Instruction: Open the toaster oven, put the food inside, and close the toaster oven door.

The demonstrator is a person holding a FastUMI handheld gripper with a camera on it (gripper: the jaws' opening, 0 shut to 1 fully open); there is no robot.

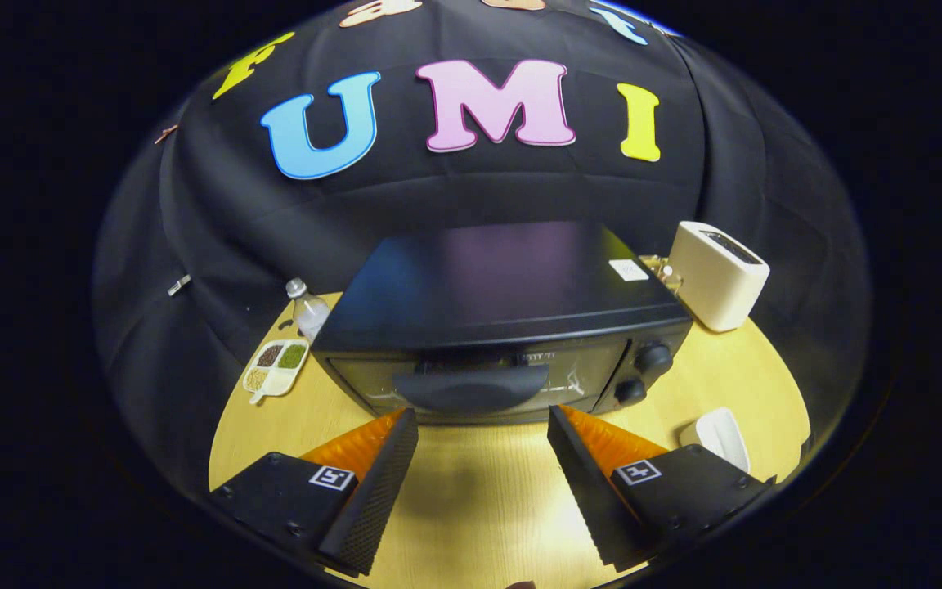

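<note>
Gripper view: gripper open, two fingers spread wide with bare table between them, nothing held. Fingertips sit just short of the toaster oven, which stands straight ahead on the wooden table, door shut. Oven is a black box, smooth glossy top, dark glass door with one wide curved handle across it, just beyond the fingertips. Two round knobs stacked on its right front panel. One small white sticker on the top near its right rear corner.

Left of the oven: one clear plastic bottle with pale cap, touching or just beside the oven's side, can't tell which. In front of the bottle, one white divided tray with four compartments, each with a different grainy fill, green, brown, tan.

Right of the oven, behind: one cream slot toaster, rounded box shape, matte. Something small and clear between it and the oven, too blurred to tell. Right of the right finger: one white bowl-like dish, partly hidden by the finger.

Table light wood grain, rounded edge.
</note>
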